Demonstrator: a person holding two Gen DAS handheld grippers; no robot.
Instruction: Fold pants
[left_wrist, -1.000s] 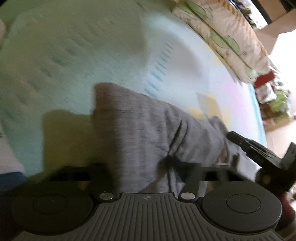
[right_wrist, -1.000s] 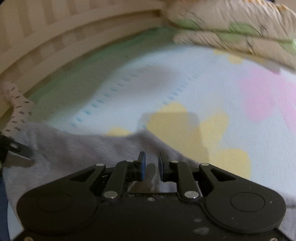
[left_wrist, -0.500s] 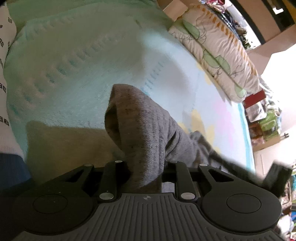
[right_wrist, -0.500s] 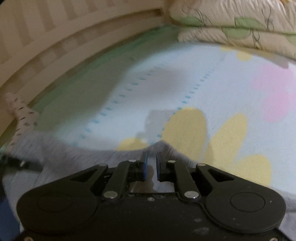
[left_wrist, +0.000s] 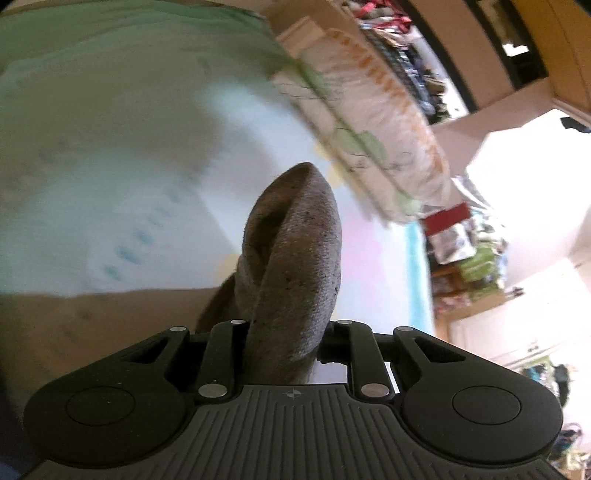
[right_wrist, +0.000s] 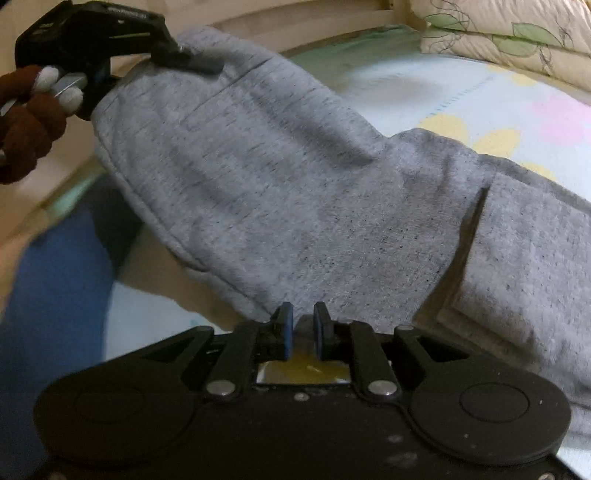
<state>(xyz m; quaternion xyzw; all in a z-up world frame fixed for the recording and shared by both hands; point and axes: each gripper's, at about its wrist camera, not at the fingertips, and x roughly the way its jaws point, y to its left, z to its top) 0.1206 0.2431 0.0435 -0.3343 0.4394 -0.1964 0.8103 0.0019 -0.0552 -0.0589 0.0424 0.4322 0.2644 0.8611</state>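
Since half a second ago my left gripper (left_wrist: 284, 332) has risen off the sheet (left_wrist: 110, 184), and the grey pants (left_wrist: 295, 258) that lay flat a second ago now stand up from between its fingers as a folded hump. My right view has swung too: earlier it showed mostly bare sheet with only a grey edge at the fingers, and now cloth fills it.

Left wrist view: the jaws are clenched on a thick fold of the pants, which hides the fingertips. Beyond the cloth lies the pale sheet with blue dashes and a pink patch, blurred. A pillow (left_wrist: 376, 122) lies along its far edge, with room clutter behind at right.

Right wrist view: the pants (right_wrist: 295, 177) stretch across the frame from upper left to lower right, hanging above the sheet (right_wrist: 461, 96) at their upper end. The right gripper (right_wrist: 303, 332) has a narrow gap between its blue pads (right_wrist: 287, 332), and its jaws are opening; the cloth's lower hem lies at the fingertips, but I cannot tell whether it is pinched. At upper left the left gripper (right_wrist: 195, 62) grips the raised corner, borne by a gloved hand (right_wrist: 33, 110). A blue shape (right_wrist: 55, 288), blurred, sits at lower left. A pillow (right_wrist: 517, 29) lies at upper right.
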